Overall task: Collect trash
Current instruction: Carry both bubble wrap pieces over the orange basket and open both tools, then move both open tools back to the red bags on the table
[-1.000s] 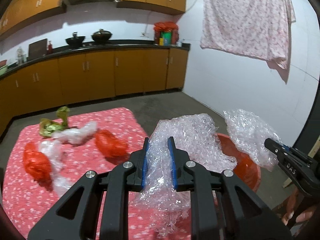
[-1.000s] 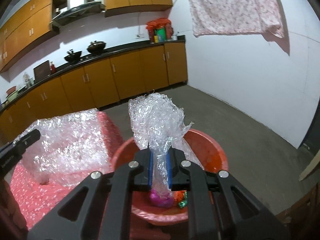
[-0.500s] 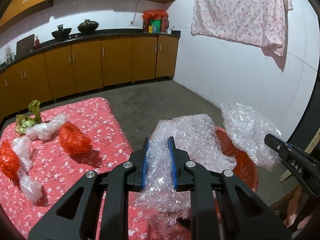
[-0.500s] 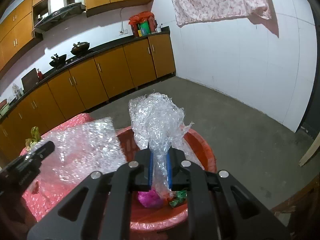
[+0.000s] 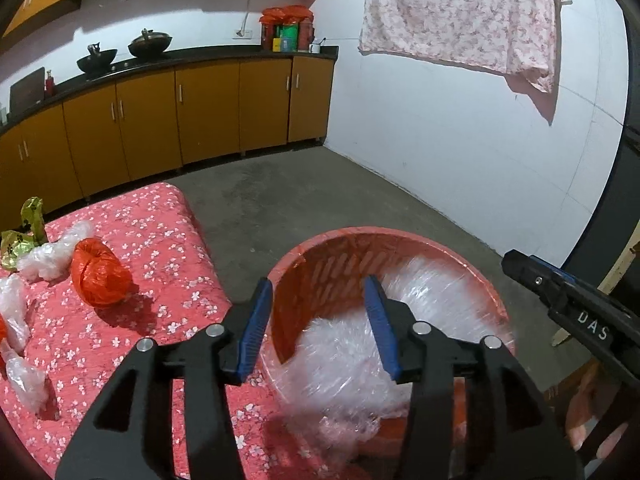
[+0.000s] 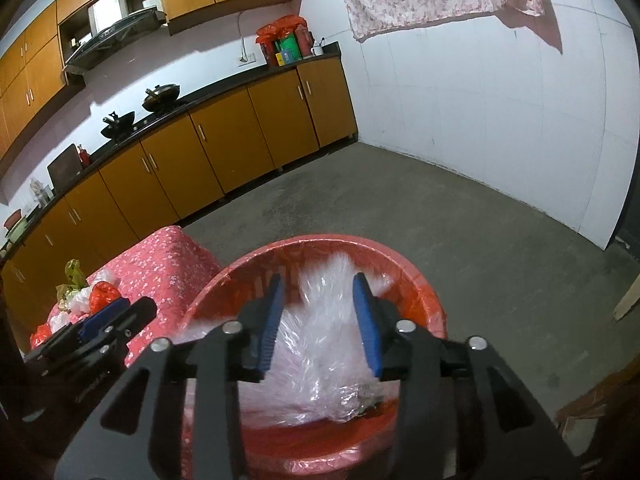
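Observation:
A red plastic basket [image 5: 340, 240] [image 6: 424, 292] stands beside the table. Clear bubble wrap [image 5: 348, 352] [image 6: 320, 344], blurred, lies inside it. My left gripper [image 5: 318, 304] is open and empty over the basket's left rim. My right gripper [image 6: 318, 304] is open and empty above the bubble wrap. On the pink flowered tablecloth [image 5: 160, 232] lie a red plastic bag [image 5: 100, 272], clear plastic wads [image 5: 52, 252] and a yellow-green wrapper [image 5: 24, 228].
Orange kitchen cabinets [image 5: 200, 112] with a black counter run along the far wall. A pink cloth [image 5: 460, 12] hangs on the white wall. Grey concrete floor [image 6: 440, 208] lies beyond the basket. A wooden piece [image 6: 628, 296] stands at the right.
Both grippers have opened and let go of their bubble wrap pieces, which have dropped into the red basket. Both cameras now look more down at the basket.

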### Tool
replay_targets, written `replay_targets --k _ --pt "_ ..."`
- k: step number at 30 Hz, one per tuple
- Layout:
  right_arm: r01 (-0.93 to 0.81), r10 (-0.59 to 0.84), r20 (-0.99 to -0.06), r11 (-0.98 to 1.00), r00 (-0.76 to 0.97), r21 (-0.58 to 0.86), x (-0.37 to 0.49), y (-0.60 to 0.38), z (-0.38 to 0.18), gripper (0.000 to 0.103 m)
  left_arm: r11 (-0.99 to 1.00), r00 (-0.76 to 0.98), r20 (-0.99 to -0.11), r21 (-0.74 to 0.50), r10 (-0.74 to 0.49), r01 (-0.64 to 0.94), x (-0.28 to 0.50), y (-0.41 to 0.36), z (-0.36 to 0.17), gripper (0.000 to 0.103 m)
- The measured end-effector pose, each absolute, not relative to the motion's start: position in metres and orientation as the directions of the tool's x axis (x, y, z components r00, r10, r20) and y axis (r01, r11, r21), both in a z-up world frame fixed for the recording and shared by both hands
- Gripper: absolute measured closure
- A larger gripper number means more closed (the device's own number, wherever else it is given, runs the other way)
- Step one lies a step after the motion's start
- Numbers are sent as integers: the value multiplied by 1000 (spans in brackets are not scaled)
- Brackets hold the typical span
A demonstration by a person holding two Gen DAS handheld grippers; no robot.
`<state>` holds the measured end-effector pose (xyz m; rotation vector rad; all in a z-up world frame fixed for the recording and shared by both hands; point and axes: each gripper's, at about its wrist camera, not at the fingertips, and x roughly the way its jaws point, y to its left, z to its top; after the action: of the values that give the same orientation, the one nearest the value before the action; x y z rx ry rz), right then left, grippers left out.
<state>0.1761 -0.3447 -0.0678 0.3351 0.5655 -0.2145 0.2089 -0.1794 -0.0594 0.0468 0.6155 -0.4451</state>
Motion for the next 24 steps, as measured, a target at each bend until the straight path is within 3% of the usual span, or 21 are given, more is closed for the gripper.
replay_targets --k 15,24 --pt "254 -118 -539 949 834 186 174 -313 -57 55 955 804 -524 -72 -281 287 194 -108 -42 45" --pt "98 -16 -522 987 853 130 186 -236 -49 50 994 867 -485 -44 -110 102 169 -15 -33 33"
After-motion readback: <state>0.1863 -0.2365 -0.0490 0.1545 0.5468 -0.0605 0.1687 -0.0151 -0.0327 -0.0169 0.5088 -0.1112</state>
